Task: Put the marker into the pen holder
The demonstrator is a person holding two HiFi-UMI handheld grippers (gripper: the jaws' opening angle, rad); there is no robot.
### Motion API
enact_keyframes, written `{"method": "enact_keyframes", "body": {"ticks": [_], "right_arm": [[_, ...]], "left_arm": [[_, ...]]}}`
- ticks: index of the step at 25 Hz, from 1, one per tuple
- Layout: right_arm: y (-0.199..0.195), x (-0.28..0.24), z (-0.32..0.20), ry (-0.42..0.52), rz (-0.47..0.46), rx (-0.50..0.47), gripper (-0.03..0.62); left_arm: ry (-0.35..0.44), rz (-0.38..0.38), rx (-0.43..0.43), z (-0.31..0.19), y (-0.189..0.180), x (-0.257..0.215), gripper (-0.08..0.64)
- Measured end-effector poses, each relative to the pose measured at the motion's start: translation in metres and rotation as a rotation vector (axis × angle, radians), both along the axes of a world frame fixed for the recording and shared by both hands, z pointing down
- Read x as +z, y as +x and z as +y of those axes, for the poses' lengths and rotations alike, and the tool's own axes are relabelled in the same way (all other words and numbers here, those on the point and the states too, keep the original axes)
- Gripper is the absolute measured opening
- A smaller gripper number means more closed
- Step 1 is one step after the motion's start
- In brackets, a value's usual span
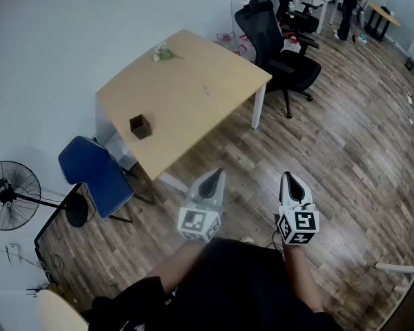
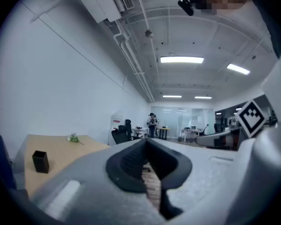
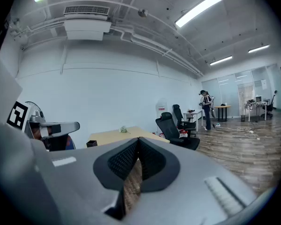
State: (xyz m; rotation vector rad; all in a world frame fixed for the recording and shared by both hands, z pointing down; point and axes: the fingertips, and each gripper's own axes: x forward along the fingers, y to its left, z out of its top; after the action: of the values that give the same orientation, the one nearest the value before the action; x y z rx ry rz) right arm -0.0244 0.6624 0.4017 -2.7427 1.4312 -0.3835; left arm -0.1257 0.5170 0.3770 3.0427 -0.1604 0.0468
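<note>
Pen holder, a small dark open-topped box, is standing upright on the light wooden table, near the edge beside the blue chair. A small green-and-white item, too small to identify, is lying at the table's far corner, well apart from it. The person's left gripper and right gripper are hovering side by side over the wood floor, short of the table, each with its 2 jaws pressed together on nothing. A black office chair is standing beside the table's right end.
</note>
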Motion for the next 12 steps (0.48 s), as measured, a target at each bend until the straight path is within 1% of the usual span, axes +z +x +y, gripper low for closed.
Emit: {"method": "enact_keyframes", "body": {"ticks": [4,6,8,12], "right_arm": [[-0.006,0.006,0.012,-0.027,0.033,-0.036,0.003],[-0.003,0.010,0.020,-0.037,0.049,-0.037,0.003],[0.003,0.012,0.024,-0.014,0.032,-0.027,0.003],[0.015,0.012,0.024,0.022,0.013,-0.008,0.003]], "left_arm": [[0.003,0.016,-0.012,0.009,-0.005,0.001,0.003],[0.013,0.018,-0.011,0.015,-0.004,0.003,0.003],[0.036,0.015,0.003,0.018,-0.001,0.004,0.003],[0.022,-0.004,0.007,0.013,0.007,0.009,0.003]]}}
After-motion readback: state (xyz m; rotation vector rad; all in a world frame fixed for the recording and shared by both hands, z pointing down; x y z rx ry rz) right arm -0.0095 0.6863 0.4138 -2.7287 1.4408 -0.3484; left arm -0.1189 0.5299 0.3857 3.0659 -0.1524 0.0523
